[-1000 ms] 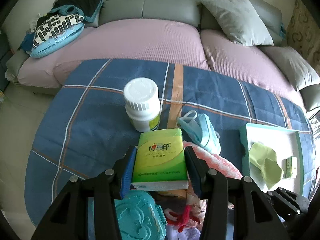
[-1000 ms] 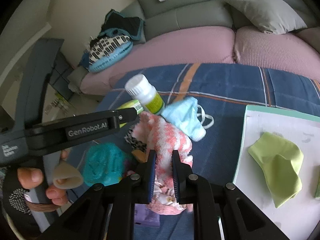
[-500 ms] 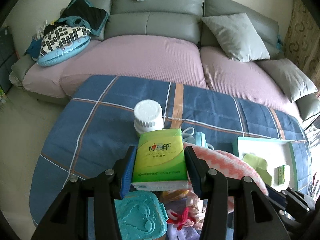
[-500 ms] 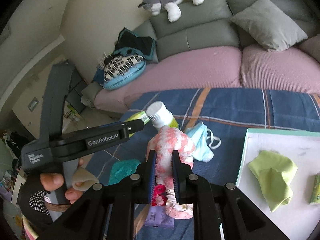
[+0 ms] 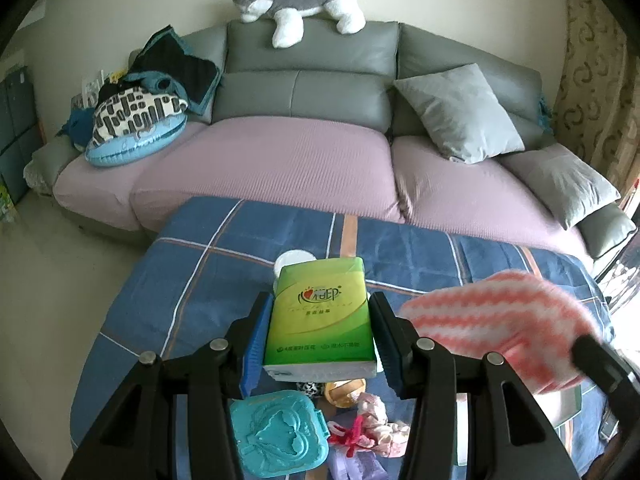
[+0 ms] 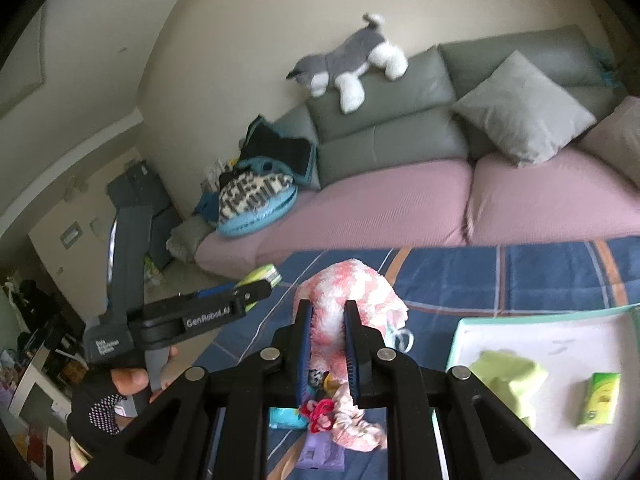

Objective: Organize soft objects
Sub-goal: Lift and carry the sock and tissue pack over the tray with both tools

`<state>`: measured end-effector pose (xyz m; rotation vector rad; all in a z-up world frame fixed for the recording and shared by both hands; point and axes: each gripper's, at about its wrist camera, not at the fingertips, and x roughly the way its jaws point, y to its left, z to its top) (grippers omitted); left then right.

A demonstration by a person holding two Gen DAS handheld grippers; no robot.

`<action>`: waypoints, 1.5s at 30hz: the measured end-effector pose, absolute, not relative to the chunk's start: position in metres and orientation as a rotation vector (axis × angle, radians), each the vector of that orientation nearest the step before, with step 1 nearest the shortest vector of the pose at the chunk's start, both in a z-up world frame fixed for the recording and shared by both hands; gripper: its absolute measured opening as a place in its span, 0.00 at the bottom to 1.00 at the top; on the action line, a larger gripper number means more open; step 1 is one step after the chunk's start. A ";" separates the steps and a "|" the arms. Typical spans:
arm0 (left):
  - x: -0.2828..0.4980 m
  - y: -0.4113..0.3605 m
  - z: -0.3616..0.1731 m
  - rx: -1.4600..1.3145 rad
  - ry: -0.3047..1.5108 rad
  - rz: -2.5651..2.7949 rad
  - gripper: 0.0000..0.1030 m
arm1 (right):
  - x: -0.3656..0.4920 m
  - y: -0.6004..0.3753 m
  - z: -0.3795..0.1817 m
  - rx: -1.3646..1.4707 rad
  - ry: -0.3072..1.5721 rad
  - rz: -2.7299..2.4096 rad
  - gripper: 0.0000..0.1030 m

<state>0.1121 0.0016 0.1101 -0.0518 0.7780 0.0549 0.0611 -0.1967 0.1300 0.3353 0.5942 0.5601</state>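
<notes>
At the lower centre of the left wrist view, a green tissue pack (image 5: 320,316) is clamped between the blue pads of the left gripper (image 5: 320,340), above a blue checked blanket (image 5: 208,280). In the right wrist view, a fluffy pink-and-white sock (image 6: 352,300) is pinched at lower centre by the nearly closed right gripper (image 6: 328,344). At the lower right of that view, a white tray (image 6: 560,332) is seen holding a light green cloth (image 6: 508,376) and a small green pack (image 6: 598,400)
</notes>
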 end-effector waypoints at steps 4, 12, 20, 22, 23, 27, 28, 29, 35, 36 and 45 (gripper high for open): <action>0.113 -0.008 0.112 -0.033 0.776 0.033 0.49 | 0.053 -0.221 0.141 0.352 0.547 0.498 0.15; 0.117 -0.050 0.111 0.027 0.781 -0.049 0.49 | 0.040 -0.287 0.147 0.399 0.488 0.306 0.15; 0.123 -0.112 0.101 0.096 0.802 -0.173 0.49 | 0.025 -0.353 0.146 0.442 0.464 0.086 0.15; 0.125 -0.128 0.097 0.101 0.812 -0.210 0.49 | 0.023 -0.366 0.143 0.450 0.469 0.045 0.15; 0.127 -0.134 0.095 0.104 0.816 -0.222 0.49 | 0.023 -0.372 0.141 0.454 0.474 0.023 0.15; 0.136 -0.164 0.082 0.138 0.824 -0.264 0.49 | 0.029 -0.384 0.132 0.456 0.502 -0.028 0.15; 0.138 -0.169 0.079 0.138 0.829 -0.276 0.49 | 0.034 -0.385 0.126 0.462 0.522 -0.030 0.15; 0.142 -0.175 0.073 0.135 0.838 -0.290 0.49 | 0.039 -0.386 0.121 0.467 0.538 -0.031 0.15; 0.163 -0.199 0.033 0.139 0.909 -0.339 0.49 | 0.080 -0.381 0.067 0.494 0.706 -0.019 0.15; 0.167 -0.203 0.023 0.149 0.924 -0.343 0.49 | 0.086 -0.380 0.057 0.503 0.738 -0.012 0.15; 0.183 -0.219 -0.039 0.188 1.061 -0.317 0.49 | 0.119 -0.363 -0.017 0.477 1.001 0.001 0.16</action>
